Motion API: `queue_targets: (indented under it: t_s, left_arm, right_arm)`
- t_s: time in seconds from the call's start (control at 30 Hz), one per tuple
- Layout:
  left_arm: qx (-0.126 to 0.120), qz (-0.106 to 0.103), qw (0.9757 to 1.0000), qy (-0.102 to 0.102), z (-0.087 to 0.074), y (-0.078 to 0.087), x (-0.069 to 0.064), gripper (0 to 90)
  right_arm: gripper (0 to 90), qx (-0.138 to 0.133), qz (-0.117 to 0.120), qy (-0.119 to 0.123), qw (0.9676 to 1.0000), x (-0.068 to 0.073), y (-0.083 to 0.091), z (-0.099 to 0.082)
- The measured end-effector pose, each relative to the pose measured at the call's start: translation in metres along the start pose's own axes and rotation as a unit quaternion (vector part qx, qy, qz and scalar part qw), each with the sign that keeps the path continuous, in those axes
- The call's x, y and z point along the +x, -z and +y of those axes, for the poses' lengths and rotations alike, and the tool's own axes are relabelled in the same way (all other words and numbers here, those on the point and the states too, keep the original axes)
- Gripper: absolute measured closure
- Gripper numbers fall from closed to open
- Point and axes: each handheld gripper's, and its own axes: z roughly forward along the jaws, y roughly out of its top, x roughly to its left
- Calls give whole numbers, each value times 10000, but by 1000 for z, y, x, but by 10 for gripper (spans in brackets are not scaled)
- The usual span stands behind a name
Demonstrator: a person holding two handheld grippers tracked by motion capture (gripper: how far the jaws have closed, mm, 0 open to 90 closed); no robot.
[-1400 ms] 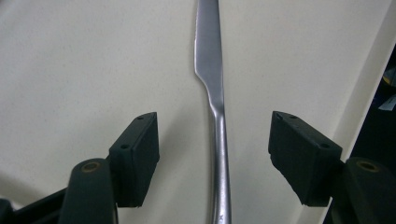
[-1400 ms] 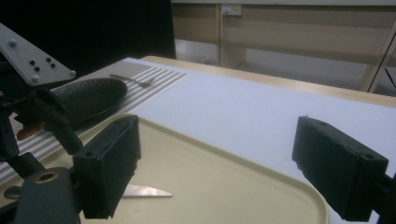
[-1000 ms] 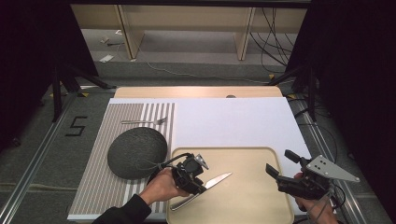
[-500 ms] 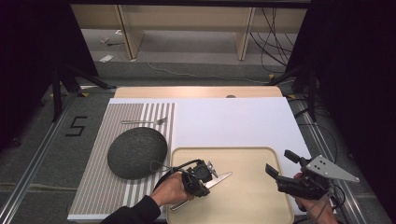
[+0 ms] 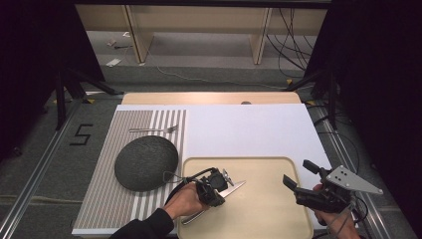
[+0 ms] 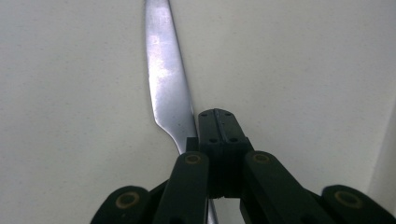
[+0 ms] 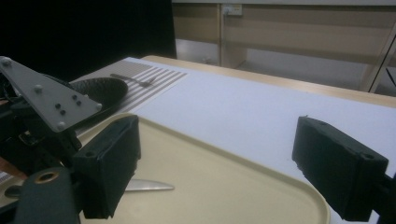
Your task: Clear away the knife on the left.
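On the near half of the table, item by item:

Tray (image 5: 259, 167), cream, rounded corners: sits at the table's near edge, right of centre, on the white sheet (image 5: 249, 129).

Knife (image 5: 234, 188), steel table knife: lies on the tray's left part, blade toward the tray's middle, handle out over the tray's left near corner. Its blade also shows in the left gripper view (image 6: 166, 79).

Left gripper (image 5: 217, 186): jaws together, clamped on the knife near where blade meets handle; they have just been closing on it. The knife does not look lifted.

Right gripper (image 5: 298, 179): jaws wide apart with nothing between them, hovering over the tray's right near corner.

Plate (image 5: 146, 162), dark and round: on the striped mat (image 5: 107, 199), just beside the tray's left edge.

Fork (image 5: 154, 130): at the far end of the striped mat, well apart from the knife.

Progress, by judgement: grasp of the knife made; lifting and setting it down remain, probably beside the plate.
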Motion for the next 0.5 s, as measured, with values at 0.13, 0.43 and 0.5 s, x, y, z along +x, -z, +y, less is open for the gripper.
queue_targets:
  t_s: [0.13,0.43,0.5]
  left_arm:
    - [-5,191,9997,125,-1,1,6,896]
    - [-52,364,9987,341,-3,3,20,896]
    - [-51,360,9986,372,-4,4,22,896]
  right_arm:
    - [163,-10,5,-3,10000,0,0,0]
    - [163,-14,4,1,10000,0,0,0]
    - [164,-13,4,11,10000,0,1,0]
